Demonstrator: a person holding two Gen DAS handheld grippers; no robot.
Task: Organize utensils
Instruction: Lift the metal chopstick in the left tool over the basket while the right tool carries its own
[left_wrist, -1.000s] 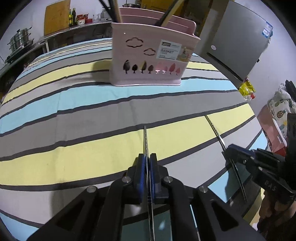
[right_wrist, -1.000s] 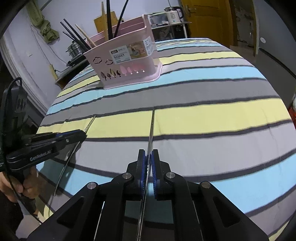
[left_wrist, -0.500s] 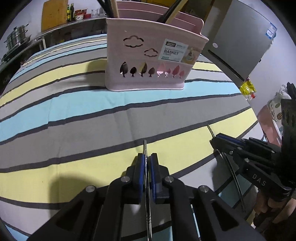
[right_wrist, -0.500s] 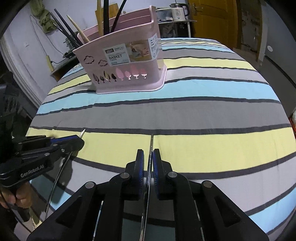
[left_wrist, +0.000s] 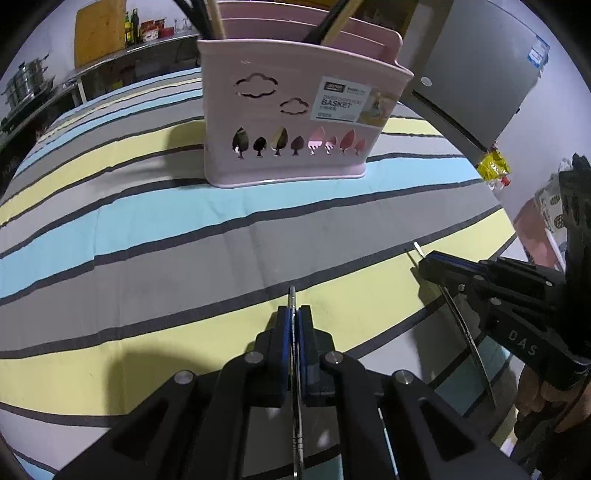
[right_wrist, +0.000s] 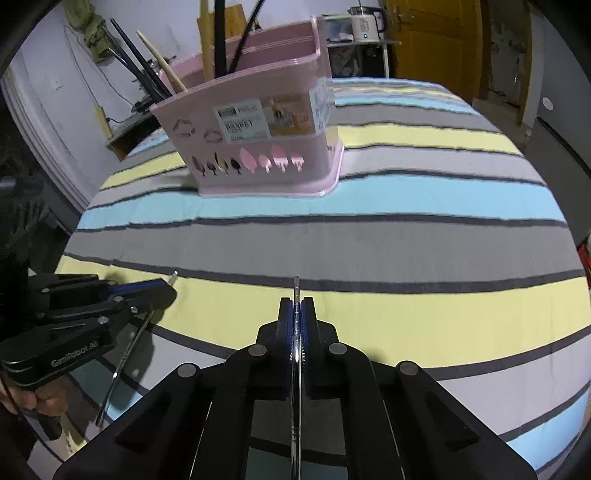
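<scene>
Striped cloth (left_wrist: 147, 229) under a pink plastic basket (left_wrist: 295, 122); each tool (left_wrist: 294, 319) (right_wrist: 296, 312) clamps a thin metal chopstick (left_wrist: 295, 387) (right_wrist: 294, 406).

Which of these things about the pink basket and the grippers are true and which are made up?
1. Each gripper, left gripper and right gripper, is shut on a thin metal utensil. True.
2. The pink basket is lying on its side. False: it stands upright on the striped cloth.
3. The basket is empty. False: dark and wooden handles stick out.
4. The basket has tree-shaped cutouts. True.
</scene>
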